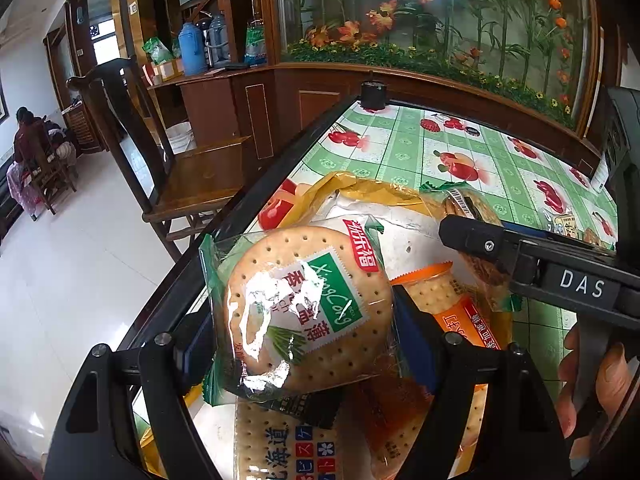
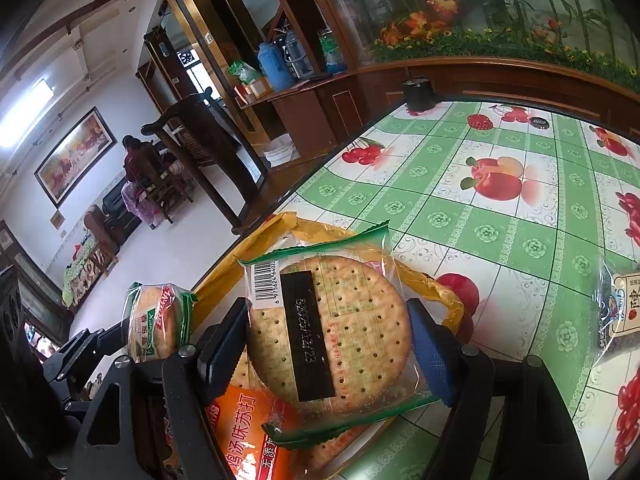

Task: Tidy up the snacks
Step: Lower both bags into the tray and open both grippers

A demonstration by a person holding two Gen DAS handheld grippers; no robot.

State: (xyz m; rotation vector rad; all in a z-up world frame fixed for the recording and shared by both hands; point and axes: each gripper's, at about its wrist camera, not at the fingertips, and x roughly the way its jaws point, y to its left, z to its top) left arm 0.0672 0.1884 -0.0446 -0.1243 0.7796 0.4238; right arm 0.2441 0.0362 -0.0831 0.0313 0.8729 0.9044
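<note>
Two fisheye views look along hand-held grippers over a table (image 2: 500,216) covered in a green checked cloth printed with cherries and apples.

In the left wrist view, the left gripper (image 1: 304,316) holds a round cracker pack (image 1: 304,308) face up between its blue pads, above a pile of snack packs (image 1: 400,220) at the table's near edge. Its green label reads "XiangCong" beside Chinese characters. Only this view shows a blue-lettered cracker pack (image 1: 288,448) below, fingertips of a hand (image 1: 592,376) at the right edge, and the other tool's arm marked "DAS".

In the right wrist view, the right gripper (image 2: 332,340) clamps a second round cracker pack (image 2: 332,328) back side up, showing a barcode and a black strip stamped with a date code. Only this view shows an orange soda cracker pack (image 2: 248,432) with large Chinese lettering beneath, and a clear bag (image 2: 620,312) with a cream label at the right.
</note>
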